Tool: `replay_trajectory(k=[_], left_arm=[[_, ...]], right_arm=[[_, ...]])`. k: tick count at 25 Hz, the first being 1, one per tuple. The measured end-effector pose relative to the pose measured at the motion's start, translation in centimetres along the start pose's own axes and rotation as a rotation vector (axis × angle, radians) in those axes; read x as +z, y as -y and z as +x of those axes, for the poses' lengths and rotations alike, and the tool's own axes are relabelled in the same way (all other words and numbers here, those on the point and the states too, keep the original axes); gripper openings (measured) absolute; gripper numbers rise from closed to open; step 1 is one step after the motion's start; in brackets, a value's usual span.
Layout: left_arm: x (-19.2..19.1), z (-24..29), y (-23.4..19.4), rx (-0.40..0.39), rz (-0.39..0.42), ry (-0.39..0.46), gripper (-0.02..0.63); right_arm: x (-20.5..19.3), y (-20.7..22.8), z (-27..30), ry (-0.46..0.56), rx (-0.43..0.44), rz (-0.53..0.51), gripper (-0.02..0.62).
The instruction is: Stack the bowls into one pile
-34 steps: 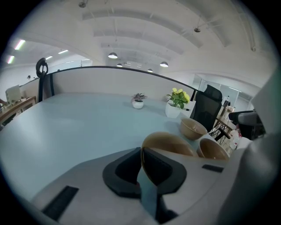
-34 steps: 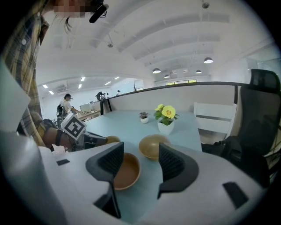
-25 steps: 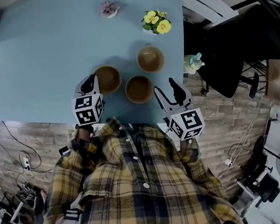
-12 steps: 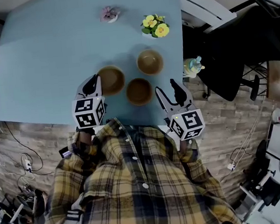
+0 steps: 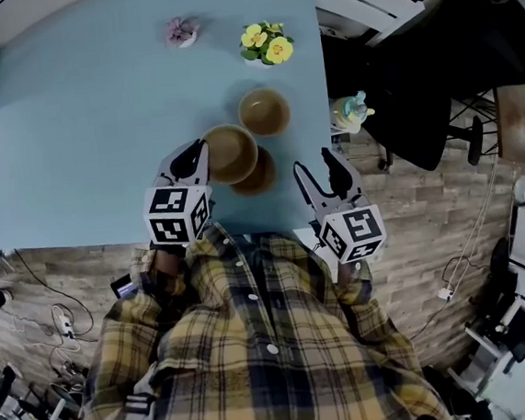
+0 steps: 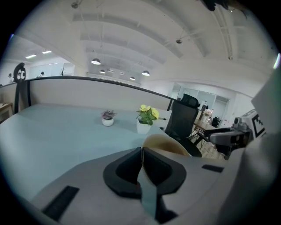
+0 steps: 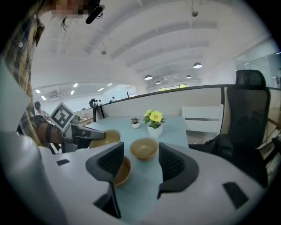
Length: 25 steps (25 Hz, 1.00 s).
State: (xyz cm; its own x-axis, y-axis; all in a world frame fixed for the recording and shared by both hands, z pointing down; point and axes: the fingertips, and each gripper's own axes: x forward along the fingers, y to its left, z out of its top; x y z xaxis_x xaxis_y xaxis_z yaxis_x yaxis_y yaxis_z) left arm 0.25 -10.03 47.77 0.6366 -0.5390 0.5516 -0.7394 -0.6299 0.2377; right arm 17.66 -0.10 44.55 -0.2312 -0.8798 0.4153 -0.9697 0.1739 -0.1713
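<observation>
So, left gripper (image 6: 141, 163) pinches the top bowl (image 6: 169, 147) by its rim, clear only in its own view. Head view: it's over the near bowl (image 5: 264, 175), 3rd bowl (image 5: 263, 111) behind. Right gripper (image 7: 139, 163) wide apart w/ nothing in it.

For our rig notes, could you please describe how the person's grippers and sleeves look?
The left gripper and the right gripper are pale grey with black ribbed pads, each carrying a white cube with black square markers. The person wears a yellow-and-navy plaid shirt.
</observation>
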Motion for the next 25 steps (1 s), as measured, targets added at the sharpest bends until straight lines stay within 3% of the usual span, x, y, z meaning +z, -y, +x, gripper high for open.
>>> replay_trajectory(k=[13, 25], left_arm=[[-3.3, 3.0, 4.8, -0.164, 0.098, -0.123, 0.006], [-5.6, 4.6, 5.0, -0.187, 0.213, -0.179, 0.019]], right_arm=[[-2.6, 1.2, -3.0, -0.020, -0.110, 0.067, 0.233], [-4.4, 1.6, -4.0, -0.033, -0.174, 0.121, 0.232]])
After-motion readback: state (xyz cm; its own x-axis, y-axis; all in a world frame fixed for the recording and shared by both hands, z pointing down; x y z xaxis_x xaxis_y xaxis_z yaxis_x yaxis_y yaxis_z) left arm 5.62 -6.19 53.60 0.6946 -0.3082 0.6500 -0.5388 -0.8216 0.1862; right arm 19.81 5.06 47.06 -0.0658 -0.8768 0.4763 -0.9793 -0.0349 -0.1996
